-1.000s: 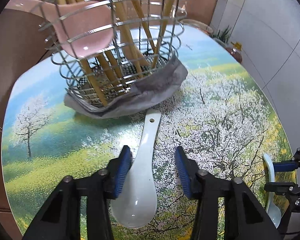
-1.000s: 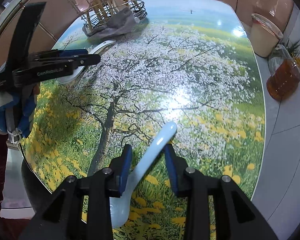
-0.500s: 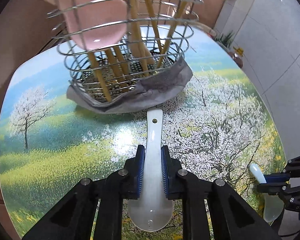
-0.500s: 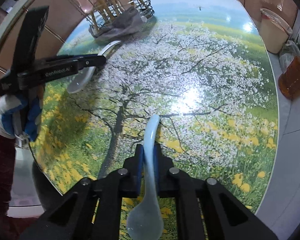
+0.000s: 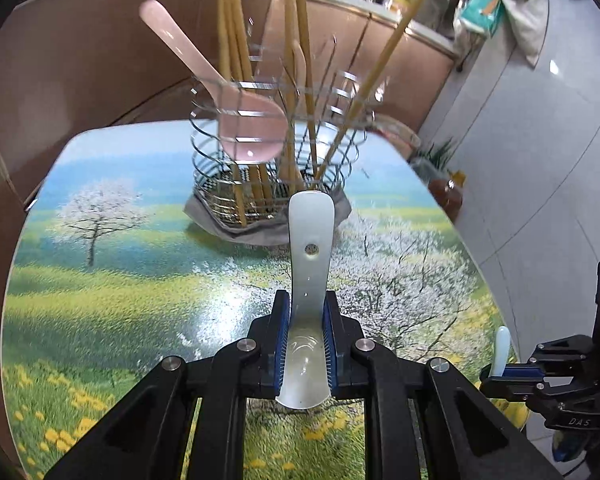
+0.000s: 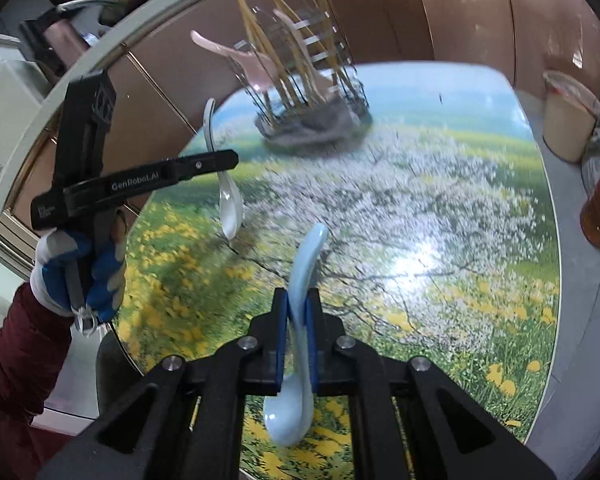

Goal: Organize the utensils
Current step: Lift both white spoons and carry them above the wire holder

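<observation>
Left hand-held gripper (image 5: 305, 340) is clamped on the white ceramic spoon (image 5: 309, 264), blue pads pinching it where handle meets bowl, and the jaws have just been closing onto it. Handle runs straight ahead along the fingers, its holed end pointing at the wire utensil basket (image 5: 276, 152); bowl trails back under the jaws. The spoon looks clear of the table (image 5: 112, 280).

Right hand-held gripper (image 6: 298, 328) is gripping the pale blue spoon (image 6: 300, 304), its jaws just closed too, spoon turned on edge between the pads, handle angling up and forward, bowl hanging below. It also looks lifted off the painted tabletop.

Outward now: the basket sits on a grey cloth (image 5: 228, 228) at the far end of the table, already holding wooden chopsticks (image 5: 300, 80) and a pink spoon (image 5: 236, 112) leaning out left. From the left wrist view it sits dead ahead and near. From the right wrist view it is well apart, up and slightly left.

So the left hand is nearer, and I'd judge its spoon goes in first, handle leading unless the wrist flips it. The chopsticks crowd the opening.
</observation>
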